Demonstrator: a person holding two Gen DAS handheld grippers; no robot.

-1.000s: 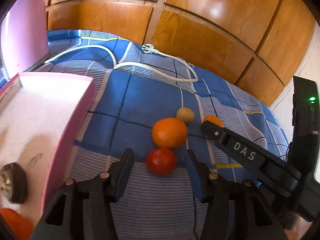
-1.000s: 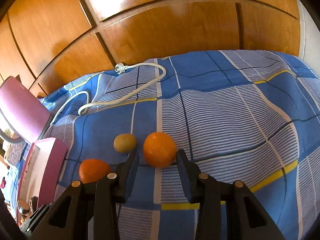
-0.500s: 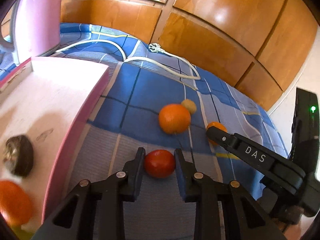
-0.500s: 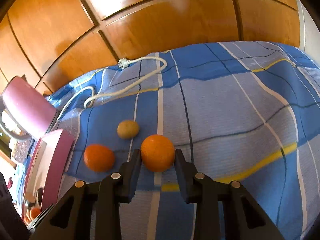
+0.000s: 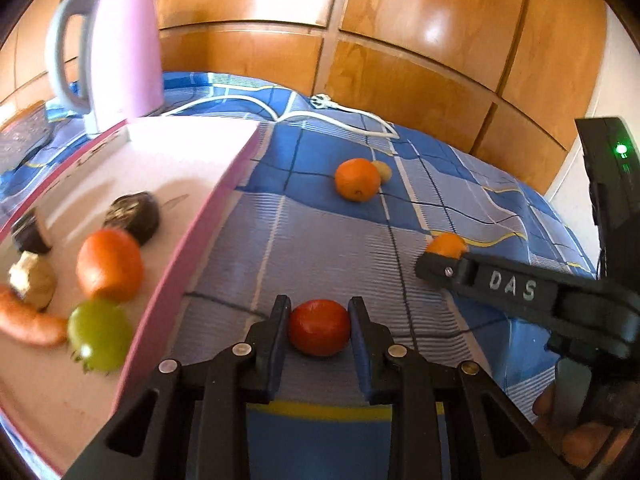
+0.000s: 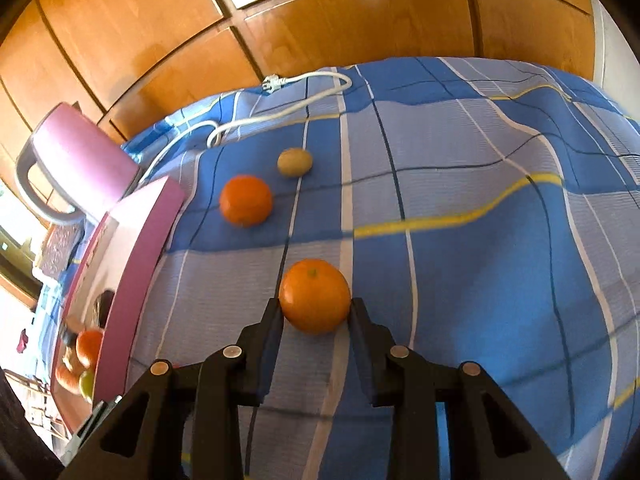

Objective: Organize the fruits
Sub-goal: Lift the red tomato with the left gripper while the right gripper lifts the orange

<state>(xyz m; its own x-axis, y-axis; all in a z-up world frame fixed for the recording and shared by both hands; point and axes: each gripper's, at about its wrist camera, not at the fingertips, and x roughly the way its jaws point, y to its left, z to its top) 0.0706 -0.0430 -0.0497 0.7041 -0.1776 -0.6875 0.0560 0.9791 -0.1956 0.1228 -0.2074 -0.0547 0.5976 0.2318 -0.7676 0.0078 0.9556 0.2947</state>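
My left gripper is shut on a red tomato, held above the blue checked bedspread just right of the pink tray. The tray holds an orange fruit, a green tomato, a carrot and dark round items. My right gripper is shut on an orange; from the left wrist view that gripper shows at the right with the orange at its tip. Another orange and a small yellowish fruit lie on the bedspread farther back.
A pink kettle stands behind the tray. A white cable with a plug trails across the far bedspread. Wooden panels close off the back. A hand shows at the lower right.
Both grippers closed on their fruit, the left on the red tomato and the right on the orange, then carried them leftward toward the tray; more of the tray and the kettle came into view.
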